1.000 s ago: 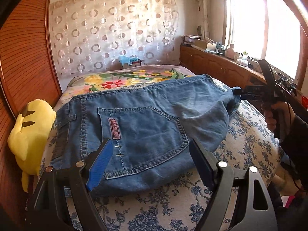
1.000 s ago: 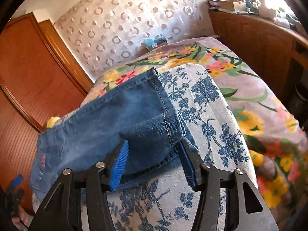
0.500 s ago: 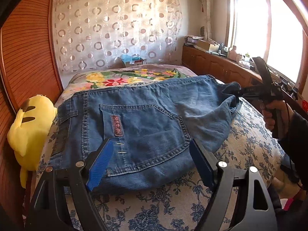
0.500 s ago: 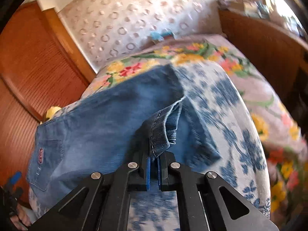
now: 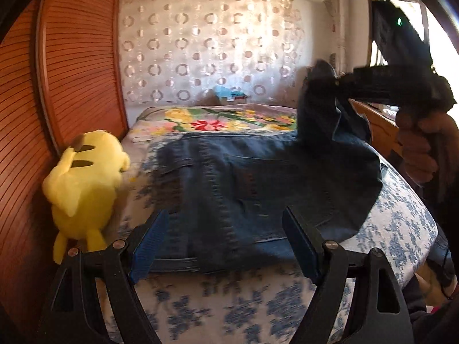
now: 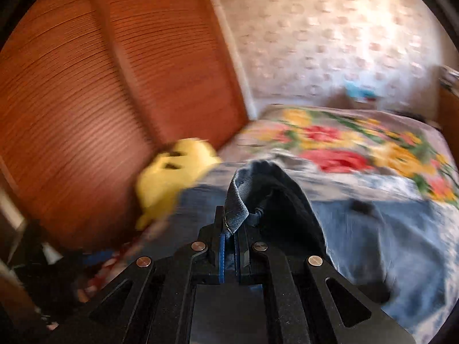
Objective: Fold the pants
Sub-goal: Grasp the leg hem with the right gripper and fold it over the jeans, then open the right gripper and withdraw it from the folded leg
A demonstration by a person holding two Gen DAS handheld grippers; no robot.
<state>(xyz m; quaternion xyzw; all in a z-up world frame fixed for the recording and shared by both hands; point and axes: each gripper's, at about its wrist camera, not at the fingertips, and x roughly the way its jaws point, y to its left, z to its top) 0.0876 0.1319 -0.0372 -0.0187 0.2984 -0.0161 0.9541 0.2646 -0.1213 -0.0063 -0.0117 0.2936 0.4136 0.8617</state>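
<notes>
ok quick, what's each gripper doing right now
Left gripper: open, holding nothing, hovering at the near edge of the jeans.
Right gripper: shut on the jeans' hem, lifting it off the bed.

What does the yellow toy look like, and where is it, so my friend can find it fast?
Look at the bed with the blue-flowered cover, where the jeans lie. At its left edge, against the ribbed wooden wall, sits the plush toy. It is the only bright yellow thing there, with dark marks on top.

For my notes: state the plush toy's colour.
Yellow with dark markings; the plush toy shows best in the left wrist view.
</notes>
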